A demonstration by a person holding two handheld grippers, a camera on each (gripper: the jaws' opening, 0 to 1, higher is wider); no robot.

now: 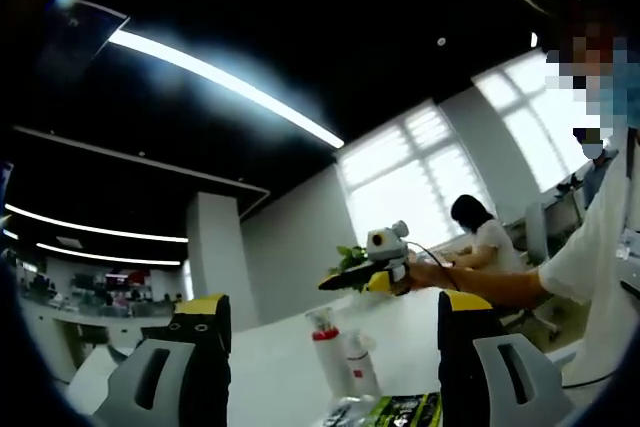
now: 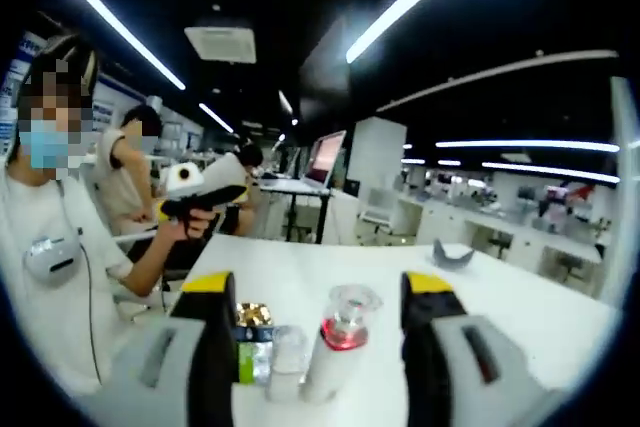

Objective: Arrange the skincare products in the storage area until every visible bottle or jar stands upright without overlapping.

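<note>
Both grippers are held up in the air, above a white table (image 2: 500,297) in a big office room with long ceiling lights.

In the left gripper view, the left gripper (image 1: 335,367) has its two yellow-tipped jaws spread wide apart, with nothing between them. Past the jaws, a tall white bottle with a red band (image 1: 326,352) stands upright on the table. A smaller white bottle (image 1: 361,365) stands just beside it, and they look very close — I cannot tell if they touch. At the very bottom lies a dark packet with green print (image 1: 405,411) (too blurry to read). The other gripper shows here too, held in a hand on the right side.

In the right gripper view, the right gripper (image 2: 318,347) also has its jaws spread, gripping nothing. Between them the same tall bottle, now seen from higher up, shows a clear cap and a red band. A small clear-topped bottle stands just beside it. Next to that sits a green box with a gold top (image 2: 251,342), near the left jaw. A small grey thing (image 2: 452,256) lies well apart on the table. A person in a white shirt (image 2: 45,277) holds the grippers.
</note>
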